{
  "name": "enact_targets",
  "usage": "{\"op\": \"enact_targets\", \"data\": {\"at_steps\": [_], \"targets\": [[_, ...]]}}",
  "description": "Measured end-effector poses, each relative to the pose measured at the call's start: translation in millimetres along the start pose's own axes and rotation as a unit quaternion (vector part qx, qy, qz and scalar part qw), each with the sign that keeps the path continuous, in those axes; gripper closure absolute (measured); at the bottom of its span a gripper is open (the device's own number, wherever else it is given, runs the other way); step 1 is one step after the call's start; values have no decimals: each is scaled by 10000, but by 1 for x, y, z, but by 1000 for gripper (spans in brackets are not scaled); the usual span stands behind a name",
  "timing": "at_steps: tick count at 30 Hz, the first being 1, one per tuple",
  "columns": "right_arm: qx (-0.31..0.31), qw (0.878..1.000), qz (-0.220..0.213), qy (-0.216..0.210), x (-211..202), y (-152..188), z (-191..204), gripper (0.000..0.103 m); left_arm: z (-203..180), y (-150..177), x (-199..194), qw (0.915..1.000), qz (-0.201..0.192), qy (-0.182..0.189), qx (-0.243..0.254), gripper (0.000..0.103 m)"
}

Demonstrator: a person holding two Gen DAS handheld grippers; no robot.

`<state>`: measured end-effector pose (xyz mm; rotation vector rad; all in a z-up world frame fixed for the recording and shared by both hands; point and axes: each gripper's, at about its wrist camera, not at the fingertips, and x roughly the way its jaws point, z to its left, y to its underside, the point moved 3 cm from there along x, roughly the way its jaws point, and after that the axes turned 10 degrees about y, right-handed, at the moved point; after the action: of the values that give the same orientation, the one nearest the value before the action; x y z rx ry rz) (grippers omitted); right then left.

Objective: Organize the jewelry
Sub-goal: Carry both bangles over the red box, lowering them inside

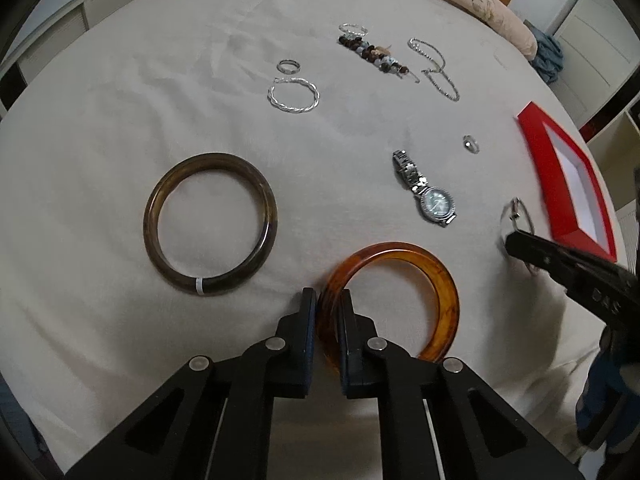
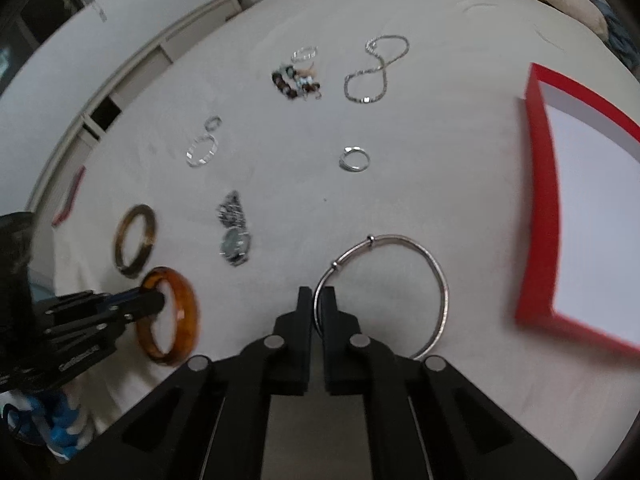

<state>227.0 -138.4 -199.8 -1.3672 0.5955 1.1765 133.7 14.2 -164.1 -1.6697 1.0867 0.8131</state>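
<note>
One red box [image 2: 538, 200], apparently empty; jewelry lies outside it.

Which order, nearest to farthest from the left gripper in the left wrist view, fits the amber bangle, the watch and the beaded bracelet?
1. Amber bangle: clamped between the left gripper fingers.
2. Watch: mid-bed, up and right.
3. Beaded bracelet: far side of the bed.

Glossy amber bangle [image 1: 400, 280] — probably resin; thin bangle [image 2: 400, 280] shiny metal; bedsheet [image 1: 160, 80] — matt, soft cloth.
</note>
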Motion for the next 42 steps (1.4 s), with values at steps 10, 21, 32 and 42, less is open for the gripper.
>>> {"op": "enact_targets", "data": {"at_steps": [10,21,32,42], "targets": [[537,9956,-704,-297,-77,24,-8,100,-36,-7,-41,9990,-394,107,198,94],[670,9876,-1402,-214,-152,43,-32,100,-87,-23,-66,9947,-706,275,698,94],[933,9777,-1865,263,-200,22,-111,100,-184,-68,-34,9850,-536,602,1527,94],[1251,9749,-1740,596,-158,-31,-201,100,-270,-127,63,9753,-219,596,2116,94]]}}
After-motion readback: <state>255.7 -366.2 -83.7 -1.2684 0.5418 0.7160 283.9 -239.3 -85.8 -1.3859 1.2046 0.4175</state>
